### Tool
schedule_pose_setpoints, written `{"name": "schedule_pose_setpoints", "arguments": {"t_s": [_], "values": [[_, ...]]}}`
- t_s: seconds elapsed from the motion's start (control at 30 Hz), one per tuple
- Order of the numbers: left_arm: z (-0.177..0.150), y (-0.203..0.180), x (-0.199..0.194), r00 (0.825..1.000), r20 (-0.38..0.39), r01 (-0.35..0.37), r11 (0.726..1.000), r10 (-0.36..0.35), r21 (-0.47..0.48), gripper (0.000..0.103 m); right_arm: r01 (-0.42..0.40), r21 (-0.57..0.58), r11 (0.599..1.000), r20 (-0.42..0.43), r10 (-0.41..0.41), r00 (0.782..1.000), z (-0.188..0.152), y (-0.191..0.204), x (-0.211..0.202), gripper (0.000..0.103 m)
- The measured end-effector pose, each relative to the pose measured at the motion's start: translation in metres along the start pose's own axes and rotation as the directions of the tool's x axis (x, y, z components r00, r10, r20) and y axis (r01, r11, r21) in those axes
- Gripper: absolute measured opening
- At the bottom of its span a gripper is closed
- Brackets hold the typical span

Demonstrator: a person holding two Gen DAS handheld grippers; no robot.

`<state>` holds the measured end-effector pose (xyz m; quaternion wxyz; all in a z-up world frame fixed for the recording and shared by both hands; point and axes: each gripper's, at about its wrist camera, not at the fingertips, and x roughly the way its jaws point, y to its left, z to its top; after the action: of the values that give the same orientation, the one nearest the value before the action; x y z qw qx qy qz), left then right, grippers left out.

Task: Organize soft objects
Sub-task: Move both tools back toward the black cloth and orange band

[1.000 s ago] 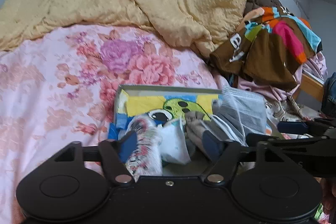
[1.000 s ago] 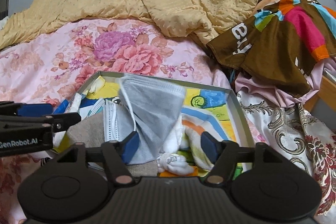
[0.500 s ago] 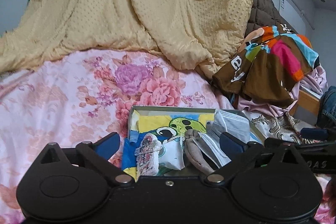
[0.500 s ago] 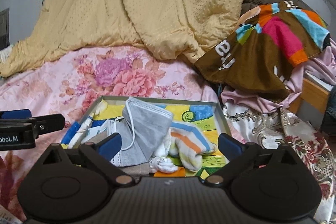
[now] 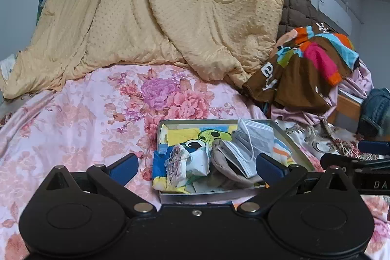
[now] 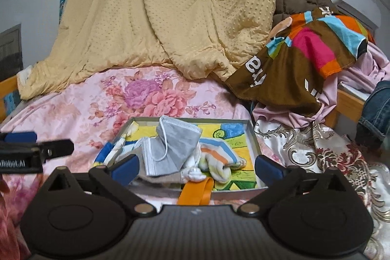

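A shallow grey tray (image 5: 219,121) (image 6: 253,138) with a cartoon print inside lies on the flowered bedsheet (image 5: 85,118). In it are grey face masks (image 5: 253,138) (image 6: 175,143), a patterned sock (image 5: 176,162), a white pouch (image 5: 198,160), a beige cloth (image 5: 226,169), a striped sock (image 6: 219,157) and an orange strap (image 6: 195,191). My left gripper (image 5: 196,166) is open, back from the tray's near edge, holding nothing. My right gripper (image 6: 196,166) is also open and empty, just short of the tray.
A yellow quilt (image 5: 170,16) is heaped at the back of the bed. A brown, multicoloured cloth (image 6: 292,65) lies over pink fabric on the right, with jeans (image 6: 375,109) and a wooden bed rail (image 5: 346,106) beyond. An ornate red-and-white cover (image 6: 316,152) borders the tray's right side.
Both grippers opened wide, letting go of the things in the tray, and drew back and up from it. The patterned sock and the grey mask now lie loose in the tray.
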<state>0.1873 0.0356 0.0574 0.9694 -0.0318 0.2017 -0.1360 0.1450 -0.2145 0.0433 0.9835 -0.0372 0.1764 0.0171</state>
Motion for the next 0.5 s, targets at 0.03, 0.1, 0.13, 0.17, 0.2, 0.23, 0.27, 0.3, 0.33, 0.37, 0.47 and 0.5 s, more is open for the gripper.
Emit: {"name": "schedule_pose_setpoints", "arguments": {"t_s": [0.03, 0.1, 0.13, 0.17, 0.2, 0.23, 0.27, 0.3, 0.33, 0.37, 0.47, 0.5], "values": [[-0.002, -0.002, -0.005, 1.000, -0.004, -0.003, 1.000, 0.003, 0.008, 0.102, 0.001, -0.013, 1.000, 0.003, -0.001, 1.000, -0.002, 0.001, -0.005, 0.102], [-0.006, -0.004, -0.012, 1.000, -0.014, -0.003, 1.000, 0.003, 0.020, 0.102, -0.004, -0.029, 1.000, 0.007, 0.004, 1.000, -0.006, 0.004, -0.016, 0.102], [-0.008, -0.006, -0.017, 1.000, -0.020, -0.003, 1.000, 0.003, 0.025, 0.102, -0.007, -0.035, 0.999, 0.011, 0.007, 1.000, -0.007, 0.005, -0.021, 0.102], [-0.010, -0.007, -0.020, 1.000, -0.025, -0.003, 1.000, 0.004, 0.029, 0.102, -0.010, -0.040, 0.999, 0.014, 0.010, 1.000, -0.009, 0.006, -0.025, 0.102], [-0.013, -0.008, -0.024, 1.000, -0.031, -0.004, 0.999, 0.005, 0.033, 0.102, -0.012, -0.046, 0.999, 0.017, 0.013, 1.000, -0.010, 0.006, -0.030, 0.102], [-0.015, -0.009, -0.027, 0.999, -0.038, -0.004, 0.999, 0.006, 0.039, 0.102, -0.014, -0.051, 0.999, 0.019, 0.015, 1.000, -0.012, 0.007, -0.035, 0.102], [-0.017, -0.010, -0.030, 0.999, -0.044, -0.004, 0.999, 0.006, 0.043, 0.102, -0.015, -0.056, 0.998, 0.022, 0.016, 1.000, -0.013, 0.007, -0.039, 0.103], [-0.019, -0.012, -0.034, 0.999, -0.047, -0.005, 0.999, 0.007, 0.049, 0.102, -0.016, -0.060, 0.998, 0.024, 0.017, 1.000, -0.014, 0.007, -0.043, 0.102], [-0.020, -0.013, -0.037, 0.999, -0.049, -0.006, 0.999, 0.009, 0.053, 0.102, -0.016, -0.063, 0.998, 0.025, 0.018, 1.000, -0.016, 0.007, -0.046, 0.103], [-0.022, -0.014, -0.041, 0.999, -0.051, -0.008, 0.998, 0.011, 0.058, 0.102, -0.017, -0.066, 0.998, 0.025, 0.019, 1.000, -0.017, 0.007, -0.050, 0.102], [-0.026, -0.016, -0.048, 0.998, -0.053, -0.020, 0.998, 0.024, 0.067, 0.102, -0.019, -0.072, 0.997, 0.020, 0.021, 1.000, -0.021, 0.006, -0.057, 0.102], [-0.026, -0.017, -0.050, 0.998, -0.055, -0.024, 0.997, 0.028, 0.072, 0.102, -0.020, -0.076, 0.997, 0.015, 0.021, 1.000, -0.022, 0.005, -0.060, 0.102]]}}
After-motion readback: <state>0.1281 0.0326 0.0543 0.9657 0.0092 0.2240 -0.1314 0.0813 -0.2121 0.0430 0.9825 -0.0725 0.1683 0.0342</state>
